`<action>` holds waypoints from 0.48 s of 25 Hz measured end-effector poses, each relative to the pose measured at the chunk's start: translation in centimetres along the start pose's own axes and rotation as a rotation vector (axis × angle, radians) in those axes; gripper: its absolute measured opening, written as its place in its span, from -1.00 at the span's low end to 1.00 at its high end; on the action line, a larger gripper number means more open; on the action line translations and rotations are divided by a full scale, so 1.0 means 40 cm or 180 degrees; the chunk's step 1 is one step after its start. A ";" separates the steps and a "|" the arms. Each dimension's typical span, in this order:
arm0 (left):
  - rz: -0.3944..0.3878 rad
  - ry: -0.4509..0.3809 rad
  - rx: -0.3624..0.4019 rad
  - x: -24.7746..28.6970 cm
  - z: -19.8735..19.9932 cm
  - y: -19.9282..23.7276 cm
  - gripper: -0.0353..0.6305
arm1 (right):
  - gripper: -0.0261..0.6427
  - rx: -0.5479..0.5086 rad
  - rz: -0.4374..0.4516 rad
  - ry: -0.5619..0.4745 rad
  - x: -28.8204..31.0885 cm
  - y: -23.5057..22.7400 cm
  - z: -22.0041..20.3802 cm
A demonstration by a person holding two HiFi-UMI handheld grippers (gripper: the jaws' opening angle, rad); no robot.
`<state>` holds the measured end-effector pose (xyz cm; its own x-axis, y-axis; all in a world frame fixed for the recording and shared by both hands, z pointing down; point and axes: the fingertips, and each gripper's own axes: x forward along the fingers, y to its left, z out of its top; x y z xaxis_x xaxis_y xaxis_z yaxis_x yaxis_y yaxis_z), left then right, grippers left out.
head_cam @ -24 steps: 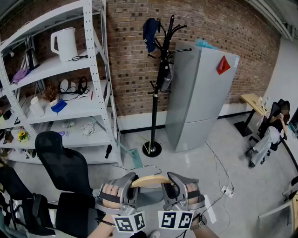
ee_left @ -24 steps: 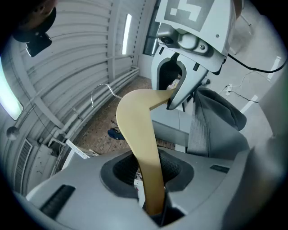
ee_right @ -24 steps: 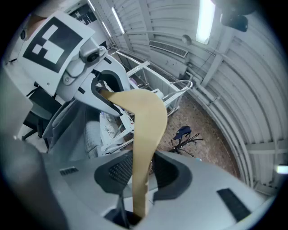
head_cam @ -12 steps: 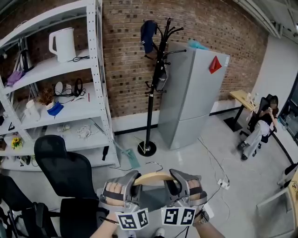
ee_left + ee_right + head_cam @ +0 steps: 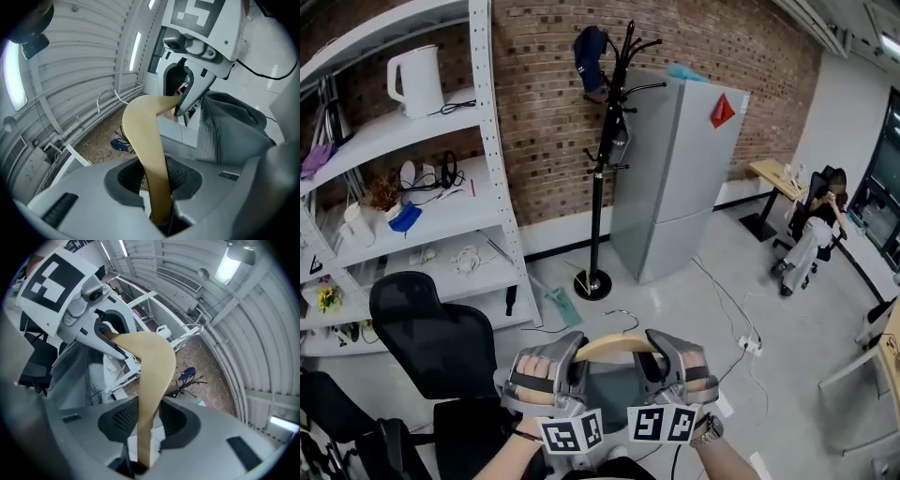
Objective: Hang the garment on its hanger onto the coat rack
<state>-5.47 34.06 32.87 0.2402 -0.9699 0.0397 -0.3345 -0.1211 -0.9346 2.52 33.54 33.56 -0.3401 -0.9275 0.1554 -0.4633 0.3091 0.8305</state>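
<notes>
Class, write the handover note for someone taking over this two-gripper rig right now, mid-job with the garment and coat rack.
Left tongs: shut on the wooden hanger, left arm.
Right tongs: shut on its right arm.
Grey garment hangs from the hanger between them, low in front of the person.
Coat rack stands ahead at the brick wall, beside the refrigerator, well apart from the hanger.
Done: hanger lifted.
Left: carry it over, hook it on a peg, release.

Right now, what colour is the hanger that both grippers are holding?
Light tan, like pale wood. The hanger shows best in the left gripper view.
</notes>
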 end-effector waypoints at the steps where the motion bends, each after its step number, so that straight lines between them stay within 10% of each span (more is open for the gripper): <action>1: 0.0002 0.0021 0.0014 -0.001 -0.007 -0.002 -0.61 | -0.56 0.0008 0.0026 -0.0013 0.000 0.008 0.003; 12: 0.0197 0.0334 0.0015 0.020 0.013 0.026 -0.61 | -0.55 0.0015 0.0084 -0.0339 -0.006 -0.031 -0.001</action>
<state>-5.16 33.27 31.73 0.1225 -0.9923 0.0184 -0.3413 -0.0595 -0.9381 3.19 33.37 32.51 -0.4372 -0.8914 0.1192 -0.4568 0.3342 0.8244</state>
